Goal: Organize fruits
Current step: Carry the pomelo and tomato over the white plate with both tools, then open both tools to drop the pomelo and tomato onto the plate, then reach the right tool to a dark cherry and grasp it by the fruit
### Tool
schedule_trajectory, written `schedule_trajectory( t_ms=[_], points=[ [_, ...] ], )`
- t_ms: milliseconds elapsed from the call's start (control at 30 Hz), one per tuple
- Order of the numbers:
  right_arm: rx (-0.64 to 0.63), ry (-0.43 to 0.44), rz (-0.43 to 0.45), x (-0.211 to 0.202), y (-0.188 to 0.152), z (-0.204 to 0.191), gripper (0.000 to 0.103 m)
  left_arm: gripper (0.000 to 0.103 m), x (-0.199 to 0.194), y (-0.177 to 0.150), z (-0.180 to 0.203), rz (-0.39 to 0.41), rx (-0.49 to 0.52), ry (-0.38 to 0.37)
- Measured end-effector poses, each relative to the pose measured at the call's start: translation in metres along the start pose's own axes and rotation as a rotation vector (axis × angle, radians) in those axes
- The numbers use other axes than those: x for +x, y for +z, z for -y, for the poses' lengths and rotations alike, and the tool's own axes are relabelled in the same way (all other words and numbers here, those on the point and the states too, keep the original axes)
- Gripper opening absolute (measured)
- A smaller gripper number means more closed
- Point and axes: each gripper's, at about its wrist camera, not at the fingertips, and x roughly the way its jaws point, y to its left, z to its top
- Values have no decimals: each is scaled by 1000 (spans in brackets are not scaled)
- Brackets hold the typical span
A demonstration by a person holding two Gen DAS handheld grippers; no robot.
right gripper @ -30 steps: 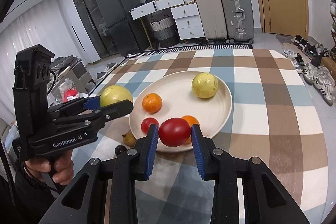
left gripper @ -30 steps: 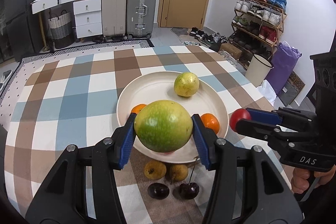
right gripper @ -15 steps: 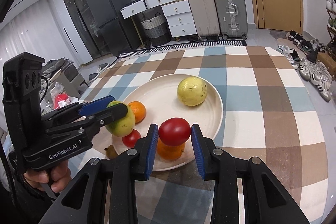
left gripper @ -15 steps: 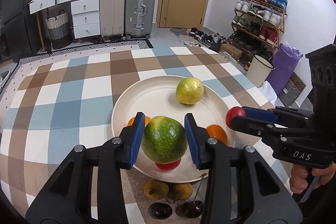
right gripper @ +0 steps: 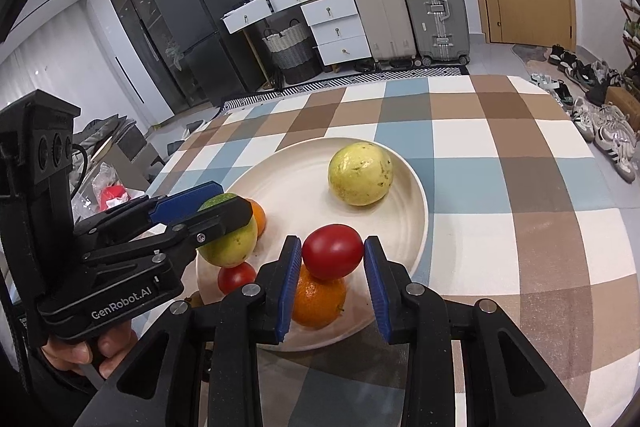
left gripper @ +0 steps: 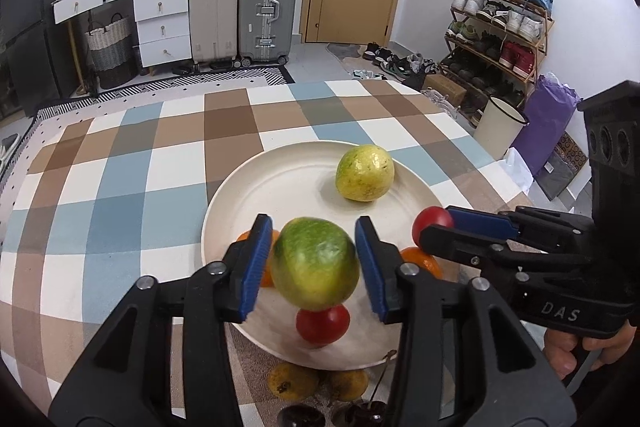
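1. A cream plate (left gripper: 224, 211) sits on a checked tablecloth (left gripper: 120, 187). Lying on it are a yellow-green guava (left gripper: 365, 173), two oranges (right gripper: 318, 301) and a red tomato (left gripper: 322, 323).
2. The left gripper (left gripper: 308, 261) is over the plate's near side, its jaws opening around a green guava (left gripper: 316, 263); the pads look just clear of it.
3. The right gripper (right gripper: 332, 269) is clamped narrowly on a second red tomato (right gripper: 332, 257) above an orange.
4. Left to do, likely: both held fruits set down, then two small yellow fruits (left gripper: 292, 381) and dark cherries (left gripper: 298, 417) off the plate's near edge.
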Motion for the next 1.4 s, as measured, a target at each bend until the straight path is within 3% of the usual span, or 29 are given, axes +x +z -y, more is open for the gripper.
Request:
schedule_trajectory(
  t_ms=[100, 267, 333, 400, 533, 667, 833, 1400],
  points=[
    [-6, -23, -10, 2, -2, 2, 36, 55, -4, -3, -2, -6, 0, 11],
    [-10, -32, -1, -6, -8, 2, 50, 74, -18, -11, -5, 0, 9, 23],
    [-11, -41, 3, -10, -10, 2, 53, 86, -25, -14, -6, 7, 3, 32],
    [-6, -42, 9, -16, -13, 2, 64, 87, -33, -17, -7, 11, 3, 30],
    [-4, -26, 16, -29, -18, -1, 87, 102, -47, -23, -9, 20, 1, 53],
    [40, 8, 6, -39, -22, -4, 102, 102, -61, -28, -15, 30, -34, 43],
    [31, -38, 14, -46, -30, -11, 102, 102, -78, -38, -20, 40, -41, 54],
    [-30, -45, -53, -43, -61, -41, 102, 102, -101, -80, -24, 12, -70, 110]
  ],
)
